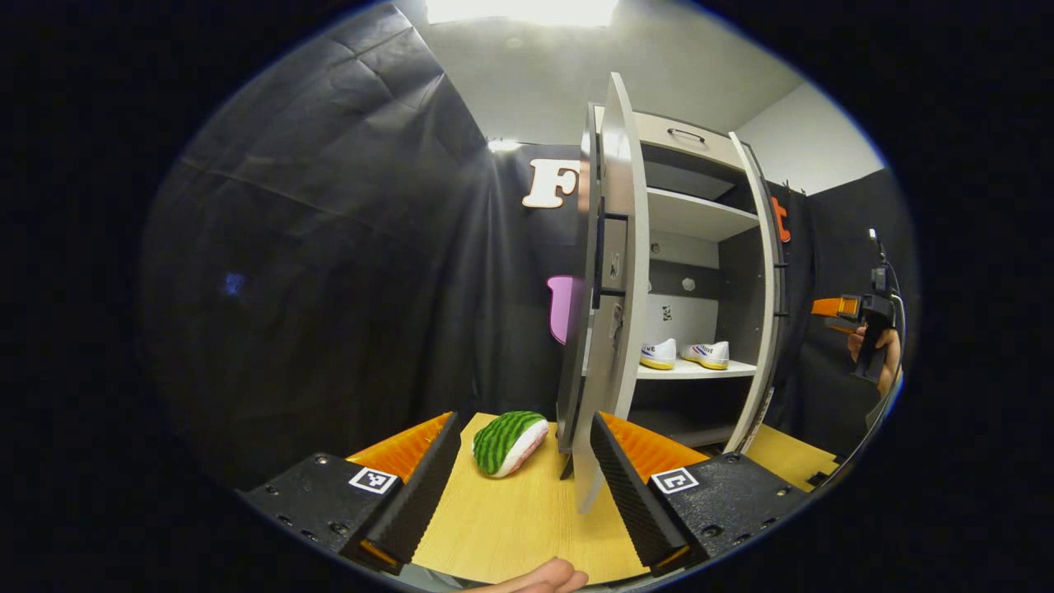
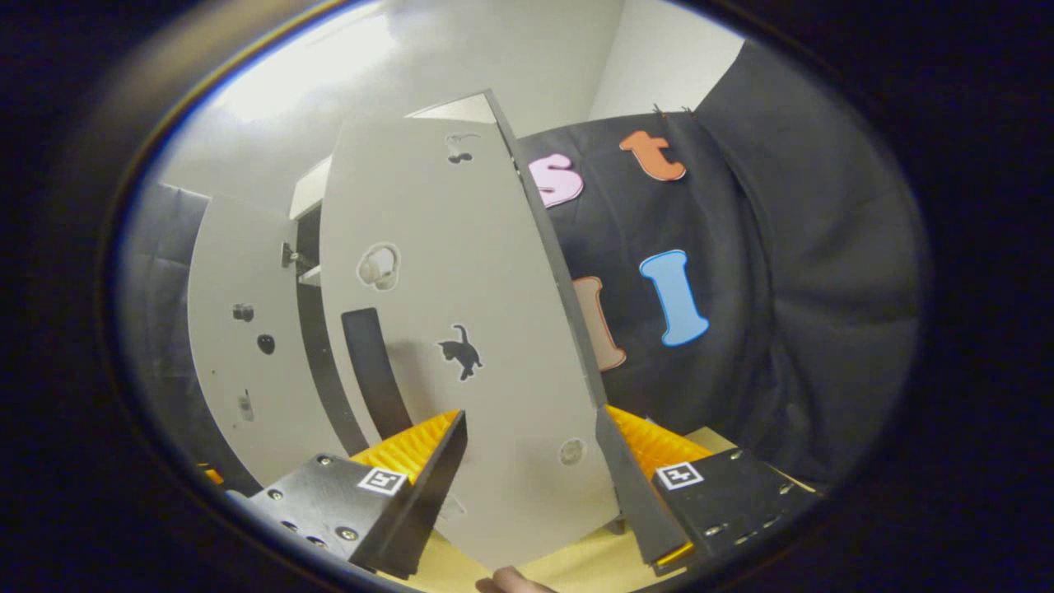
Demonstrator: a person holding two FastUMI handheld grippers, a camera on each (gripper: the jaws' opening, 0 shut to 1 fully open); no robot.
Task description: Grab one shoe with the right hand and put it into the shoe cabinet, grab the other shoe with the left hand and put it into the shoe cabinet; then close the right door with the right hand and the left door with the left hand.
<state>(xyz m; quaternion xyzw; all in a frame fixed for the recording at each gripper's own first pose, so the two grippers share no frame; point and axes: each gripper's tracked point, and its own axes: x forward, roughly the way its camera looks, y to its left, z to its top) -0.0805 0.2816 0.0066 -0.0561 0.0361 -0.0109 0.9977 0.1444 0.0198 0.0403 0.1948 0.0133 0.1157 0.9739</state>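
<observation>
Standing on the wooden table (image 1: 510, 527), the shoe cabinet (image 1: 700, 272) has both doors ajar, the left door (image 1: 613, 288) edge between the spread left gripper (image 1: 523, 478), the right door (image 2: 461, 329) before the spread right gripper (image 2: 531, 469), two shoes (image 1: 683, 354) shelved inside.

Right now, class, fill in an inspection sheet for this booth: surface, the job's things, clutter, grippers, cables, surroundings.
Surface: wooden tabletop, light, bare between the fingers.
Job's things: two white shoes on a shelf inside the shoe cabinet; left door open, seen edge-on; right door part open.
Clutter: watermelon-patterned plush on the table.
Grippers: left gripper open, at the left door's edge; right gripper open against the right door.
Cables: one trailing from the right gripper.
Surroundings: black cloth wall, pale ceiling.
</observation>
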